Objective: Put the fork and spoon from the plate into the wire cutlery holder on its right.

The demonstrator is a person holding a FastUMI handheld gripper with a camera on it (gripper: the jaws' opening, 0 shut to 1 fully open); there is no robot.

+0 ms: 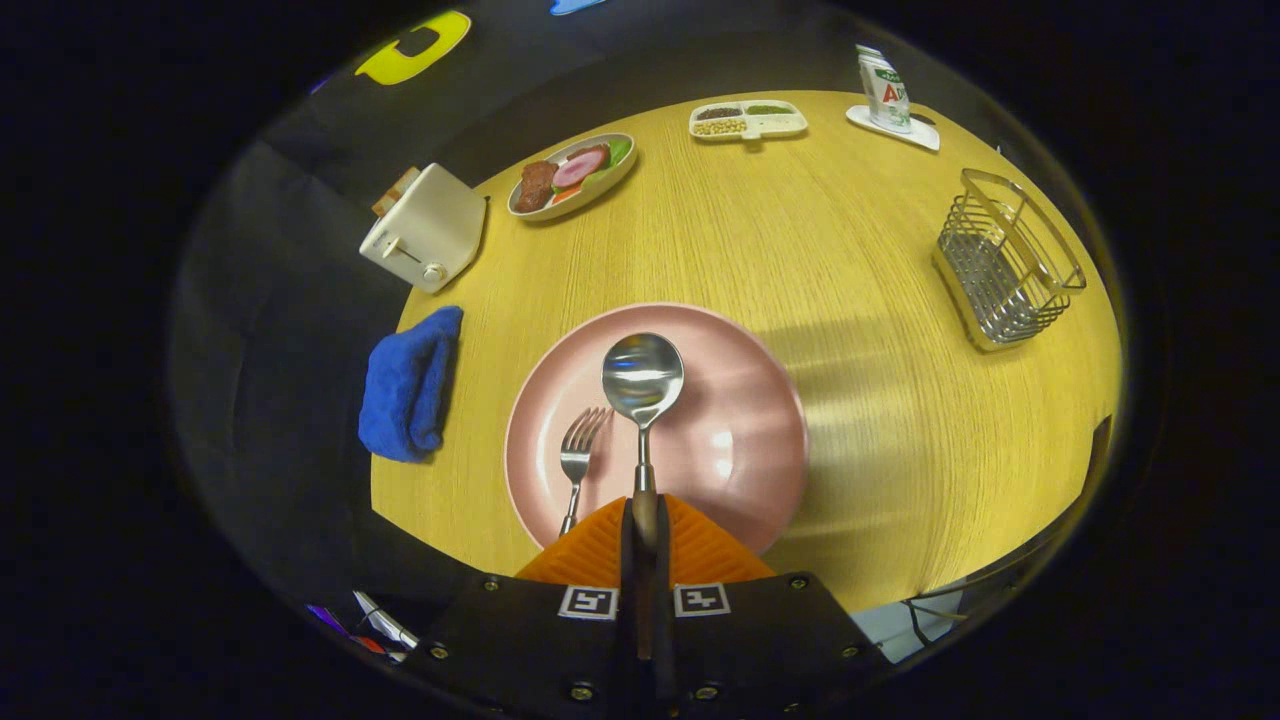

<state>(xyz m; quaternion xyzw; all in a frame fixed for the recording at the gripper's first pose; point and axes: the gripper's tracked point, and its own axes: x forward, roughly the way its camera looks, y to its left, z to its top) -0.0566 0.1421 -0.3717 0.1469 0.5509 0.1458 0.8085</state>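
Yellow wood-grain table, spoon gripped over pink plate.
Gripper fingers clenched tight on spoon handle, shiny round bowl pointing to 12 o'clock w/ plate beneath. Metal fork lies on smooth round plate at approx 11 o'clock off fingers. Wire cutlery holder well apart at 2 o'clock, tilted.

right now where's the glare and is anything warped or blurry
Gripper view: glare on the spoon bowl and the plate; fisheye bends the table edge; a soft shadow band crosses it toward the wire cutlery holder; the hand-held gripper clamps the spoon.
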